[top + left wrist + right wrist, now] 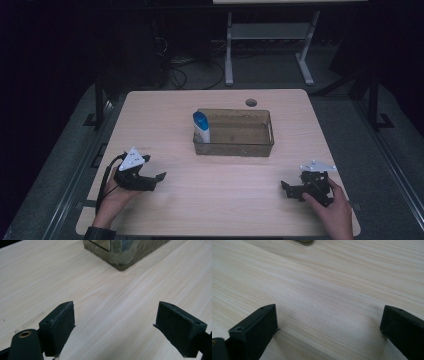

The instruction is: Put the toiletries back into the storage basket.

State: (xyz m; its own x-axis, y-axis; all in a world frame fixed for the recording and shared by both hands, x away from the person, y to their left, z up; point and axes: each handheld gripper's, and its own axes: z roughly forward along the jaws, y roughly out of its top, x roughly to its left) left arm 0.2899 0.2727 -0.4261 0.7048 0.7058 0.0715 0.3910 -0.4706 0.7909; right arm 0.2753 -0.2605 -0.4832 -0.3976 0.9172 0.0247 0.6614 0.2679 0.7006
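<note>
Both hands come in over the near edge of the tabletop [210, 200], each holding a gripper low over the wood. At the near left corner, the left gripper [150, 176] has its jaws spread wide with nothing between them; in the left gripper view the two black pads [61, 325] stand well apart over bare wood grain, pointing toward a corner of the bin [125, 255]. At the near right corner, the right gripper [292, 189] is likewise spread and empty, its jaws turned toward the left gripper; in the right gripper view its pads [259, 327] frame bare wood. Well beyond both, nearer the far edge and about midway between left and right, sits the bin [233, 148], a clear brownish rectangular tub with its long side along the far edge. A bottle [201, 127], white with a blue top, stands upright inside the bin against its left end. Just past the bin, a round cable hole [251, 103] lies near the far edge.
</note>
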